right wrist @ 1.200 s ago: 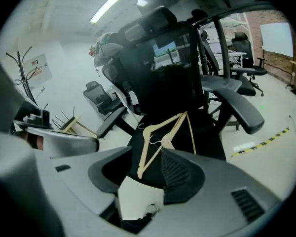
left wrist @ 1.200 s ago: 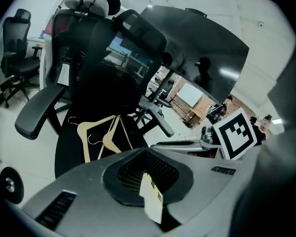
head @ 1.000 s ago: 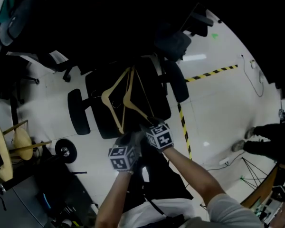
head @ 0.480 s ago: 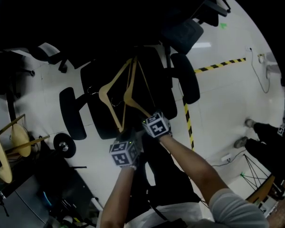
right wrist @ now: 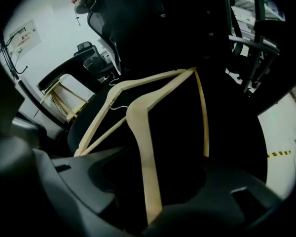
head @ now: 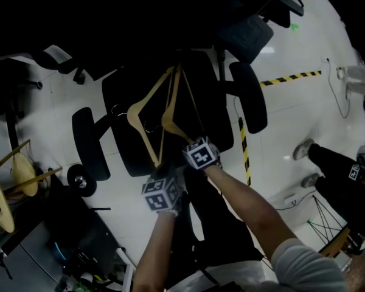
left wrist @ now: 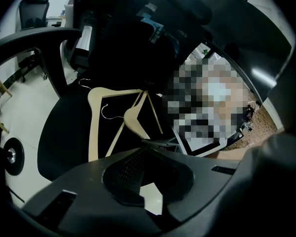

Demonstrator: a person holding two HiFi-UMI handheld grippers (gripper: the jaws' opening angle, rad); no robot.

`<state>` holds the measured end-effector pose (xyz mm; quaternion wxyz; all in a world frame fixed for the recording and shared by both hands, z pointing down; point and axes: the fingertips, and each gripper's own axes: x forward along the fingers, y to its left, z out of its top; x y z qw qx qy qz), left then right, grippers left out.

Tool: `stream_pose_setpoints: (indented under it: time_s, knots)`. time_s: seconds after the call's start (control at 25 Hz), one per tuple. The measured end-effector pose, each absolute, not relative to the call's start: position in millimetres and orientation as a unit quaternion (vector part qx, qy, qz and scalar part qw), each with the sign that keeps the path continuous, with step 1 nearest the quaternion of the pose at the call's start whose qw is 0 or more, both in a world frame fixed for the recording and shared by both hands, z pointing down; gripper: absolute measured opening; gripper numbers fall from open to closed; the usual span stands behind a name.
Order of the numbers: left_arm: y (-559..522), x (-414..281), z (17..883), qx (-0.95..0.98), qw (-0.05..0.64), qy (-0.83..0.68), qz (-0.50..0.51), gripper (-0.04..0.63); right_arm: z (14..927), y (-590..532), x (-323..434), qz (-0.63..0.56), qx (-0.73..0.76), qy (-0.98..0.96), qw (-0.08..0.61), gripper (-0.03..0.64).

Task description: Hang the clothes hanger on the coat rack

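Two pale wooden hangers lie overlapped on the black seat of an office chair. The left hanger points its near end at my left gripper, which hovers at the seat's front edge with its jaws apart and nothing between them. The right hanger runs its near arm straight between the jaws of my right gripper. Those jaws stand wide on either side of the wood and have just been closing a little. In the left gripper view both hangers lie ahead on the seat.
The chair's armrests flank the seat and its back rises behind. Yellow-black tape crosses the white floor. A castor and wooden poles sit at left; a person's shoes at right.
Both grippers have come down closer to the chair seat and the hangers' near ends. The shoes at the right have stepped further into view.
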<state>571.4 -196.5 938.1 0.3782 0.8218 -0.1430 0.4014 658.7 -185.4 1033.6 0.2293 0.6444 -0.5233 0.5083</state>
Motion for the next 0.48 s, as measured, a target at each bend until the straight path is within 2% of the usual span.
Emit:
stream_pose_setpoints:
  time_s: [0.2,0.32,0.48]
  knots:
    - [-196,564,941,0.82,0.381,-0.149,0.4,-0.011,1046,-181,663,0.483,0.645,-0.517,0.289,0.18]
    - [-196,562,939,0.819,0.386,-0.151,0.397,-0.011,1045,-183,664,0.469,0.633,-0.52,0.329,0.119]
    - [-198,559,932,0.819,0.389,-0.15,0.394,-0.011,1037,-184,661,0.471,0.622,-0.525,0.34,0.112]
